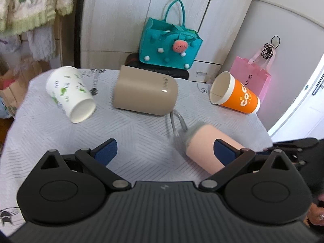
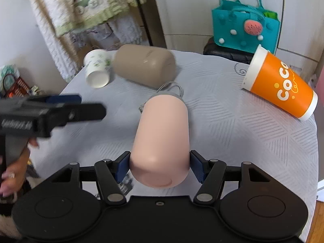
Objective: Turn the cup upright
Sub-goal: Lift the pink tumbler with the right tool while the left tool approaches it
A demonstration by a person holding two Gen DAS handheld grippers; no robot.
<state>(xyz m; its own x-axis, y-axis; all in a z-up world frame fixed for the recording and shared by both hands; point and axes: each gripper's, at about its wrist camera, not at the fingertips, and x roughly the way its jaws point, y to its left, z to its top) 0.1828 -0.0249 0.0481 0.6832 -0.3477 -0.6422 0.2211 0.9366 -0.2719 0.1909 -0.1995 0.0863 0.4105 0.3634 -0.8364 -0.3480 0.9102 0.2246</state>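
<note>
A pink cup [image 2: 162,137] with a grey lid and loop strap lies on its side, base toward the right wrist camera. My right gripper [image 2: 160,168] is shut on its base end, blue pads against both sides. In the left wrist view the pink cup [image 1: 202,147] lies at the right, blurred. My left gripper [image 1: 166,151] is open and empty, its right pad [image 1: 224,149] in front of the pink cup. A beige cup [image 1: 144,93], a white paper cup [image 1: 70,95] and an orange cup [image 1: 237,93] all lie on their sides.
The table [image 1: 129,133] has a grey patterned cloth. A teal felt bag [image 1: 168,48] stands behind it, and a pink bag [image 1: 253,77] hangs at the right. Clothes [image 2: 85,6] hang at the left. The left gripper's body [image 2: 40,115] shows in the right wrist view.
</note>
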